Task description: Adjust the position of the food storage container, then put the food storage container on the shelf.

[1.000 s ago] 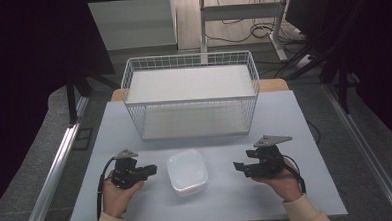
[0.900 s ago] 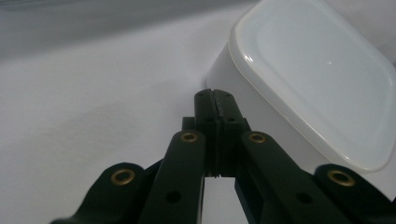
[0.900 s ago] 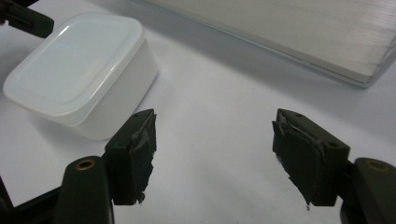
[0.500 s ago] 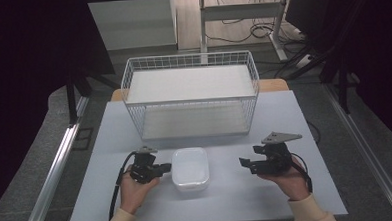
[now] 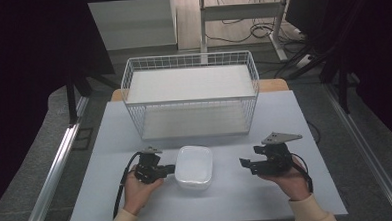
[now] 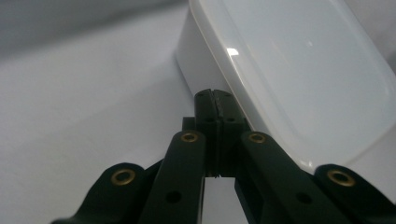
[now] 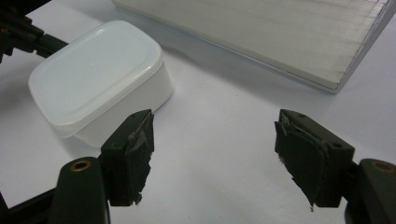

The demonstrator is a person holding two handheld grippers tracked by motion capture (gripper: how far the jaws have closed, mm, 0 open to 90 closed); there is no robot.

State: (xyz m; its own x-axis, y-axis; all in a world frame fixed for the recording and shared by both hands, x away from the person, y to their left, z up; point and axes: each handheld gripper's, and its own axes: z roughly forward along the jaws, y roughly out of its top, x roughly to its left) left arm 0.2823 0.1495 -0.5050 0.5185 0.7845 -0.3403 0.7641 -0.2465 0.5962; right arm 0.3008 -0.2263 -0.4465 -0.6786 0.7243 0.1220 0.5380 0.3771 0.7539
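- Since a second ago, my left hand-held gripper has slid right across the surface from well left of the white lidded container until its tips meet the container's left side; the container itself sits a little farther right and closer to the wire basket than it did.
- My right hand-held gripper has barely shifted over that second and hangs well apart from the container's right side.
- In the left gripper view my left hand-held gripper's jaws are pressed together with nothing between them, their tips right against the container's side wall just beneath the lid's rim.
- In the right gripper view my right hand-held gripper stands wide open and empty, bare surface showing between its two pads; the container lies ahead and to that view's left, clear of the jaws.
- Open room: a clear strip of surface lies between the container and the basket's front wall, and more bare surface lies between the container and my right hand-held gripper.
- The container sits near the front middle of the surface, lid on, between my two hands.
- The basket stands at the back middle, with a white panel on its upper level and another on its floor.
- The surface is pale grey-blue; dark floor, cables and metal legs lie beyond it.
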